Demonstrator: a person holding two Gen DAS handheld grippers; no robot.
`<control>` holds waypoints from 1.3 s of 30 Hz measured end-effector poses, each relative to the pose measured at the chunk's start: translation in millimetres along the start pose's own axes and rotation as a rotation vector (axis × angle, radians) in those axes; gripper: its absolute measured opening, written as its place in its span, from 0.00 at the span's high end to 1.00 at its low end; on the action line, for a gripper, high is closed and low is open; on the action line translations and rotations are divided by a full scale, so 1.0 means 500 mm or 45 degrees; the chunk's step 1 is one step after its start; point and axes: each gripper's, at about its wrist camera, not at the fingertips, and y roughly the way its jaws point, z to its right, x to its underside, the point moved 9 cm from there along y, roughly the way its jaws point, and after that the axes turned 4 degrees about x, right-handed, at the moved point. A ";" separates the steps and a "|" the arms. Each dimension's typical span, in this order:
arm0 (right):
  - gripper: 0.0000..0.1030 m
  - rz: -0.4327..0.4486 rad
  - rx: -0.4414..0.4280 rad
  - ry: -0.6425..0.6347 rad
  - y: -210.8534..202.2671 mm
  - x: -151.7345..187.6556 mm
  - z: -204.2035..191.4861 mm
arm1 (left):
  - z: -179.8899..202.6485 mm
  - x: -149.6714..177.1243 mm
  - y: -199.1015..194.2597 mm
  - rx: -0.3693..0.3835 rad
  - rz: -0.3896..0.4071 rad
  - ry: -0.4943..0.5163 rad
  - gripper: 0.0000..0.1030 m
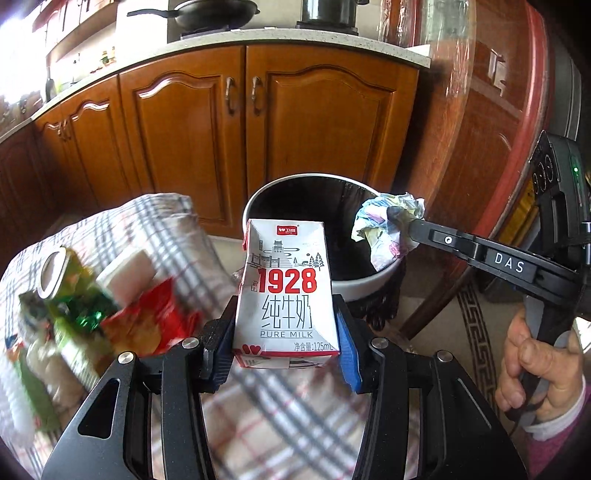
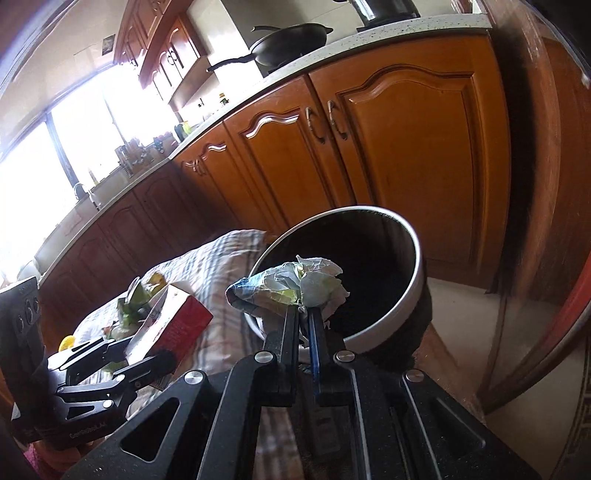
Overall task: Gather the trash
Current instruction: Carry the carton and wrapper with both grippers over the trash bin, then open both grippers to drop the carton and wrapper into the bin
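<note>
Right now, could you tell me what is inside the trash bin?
The trash bin shows only a dark, black-lined interior. The crumpled paper hangs before its opening, hiding part; the bottom is too dark to judge.

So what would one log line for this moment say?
left gripper: shut on milk carton | right gripper: shut on crumpled paper | both near bin | more trash on table

1. Orange-brown wooden base cabinets with arched panel doors (image 1: 207,140) and metal handles (image 1: 231,96) under a pale speckled stone countertop (image 2: 369,35).
2. Black frying pan (image 2: 291,38) sits on the hob.
3. Bright overexposed window (image 2: 55,155), sink below.
4. Beige tiled floor (image 2: 458,295).
5. Plaid checked cloth (image 1: 280,417) covers the table.
</note>
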 end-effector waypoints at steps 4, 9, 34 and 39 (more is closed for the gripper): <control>0.95 -0.009 0.023 -0.001 0.021 -0.020 0.019 | 0.008 -0.029 0.034 0.013 -0.015 0.005 0.55; 0.95 -0.033 0.052 -0.008 0.051 -0.035 0.037 | 0.014 -0.061 0.083 0.023 -0.047 0.010 0.55; 0.44 -0.061 0.091 0.021 0.094 -0.058 0.072 | -0.009 -0.079 0.122 0.019 -0.048 -0.067 0.28; 0.12 -0.032 0.032 0.034 0.073 -0.034 0.032 | -0.042 -0.036 0.053 0.002 0.018 -0.147 0.24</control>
